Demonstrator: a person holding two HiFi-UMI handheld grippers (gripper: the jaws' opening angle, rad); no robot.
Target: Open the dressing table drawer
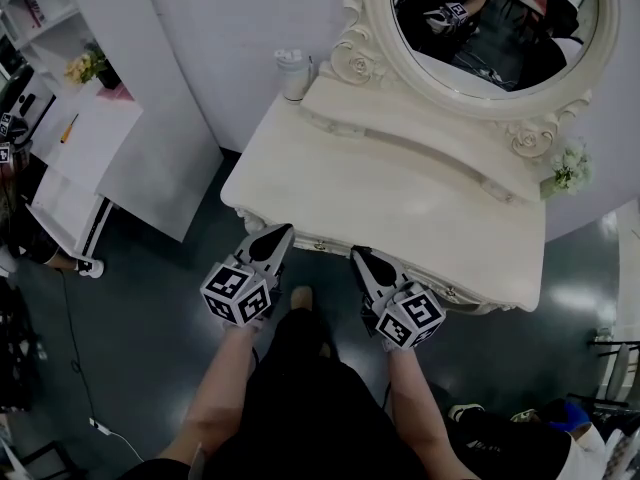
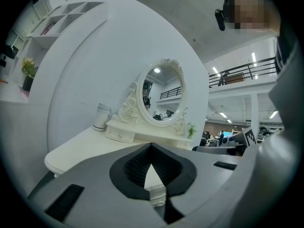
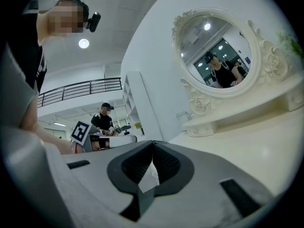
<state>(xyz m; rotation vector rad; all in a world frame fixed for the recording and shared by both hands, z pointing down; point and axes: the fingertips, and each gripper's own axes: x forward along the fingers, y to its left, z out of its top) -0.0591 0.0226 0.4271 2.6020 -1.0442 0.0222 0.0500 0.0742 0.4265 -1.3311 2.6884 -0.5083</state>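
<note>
Plainly the drawer (image 1: 322,245) sits in the front apron of the cream dressing table (image 1: 400,183), on the side farthest from the oval mirror (image 1: 490,28). It is tucked under the overhanging top, so the head view shows only a thin strip of its face. A small pale knob or carved pull seems to sit on that strip, too small to be sure of.

It looks like painted wood: stiff, moderately light, and made to slide straight out. The glossy paint would be slippery under hard pads and could chip. The best hold is probably the pull itself, or the lower lip of the front, drawn level and directly away from the mirror. An off-centre tug may skew and jam the drawer.

The left gripper (image 1: 280,231) has its jaws closed tip to tip with nothing pinched. Its own view shows only carved table edge through the gap behind the tips. The right gripper (image 1: 360,255) is likewise closed and empty. Both point toward the mirror and sit at the table's front edge, one on either side of the visible strip of drawer.

No brand, label or readable writing appears on the table or on the white cup (image 1: 292,73) beside the mirror's frame. Only the black-and-white squares on each gripper's marker cube (image 1: 238,293) show.
</note>
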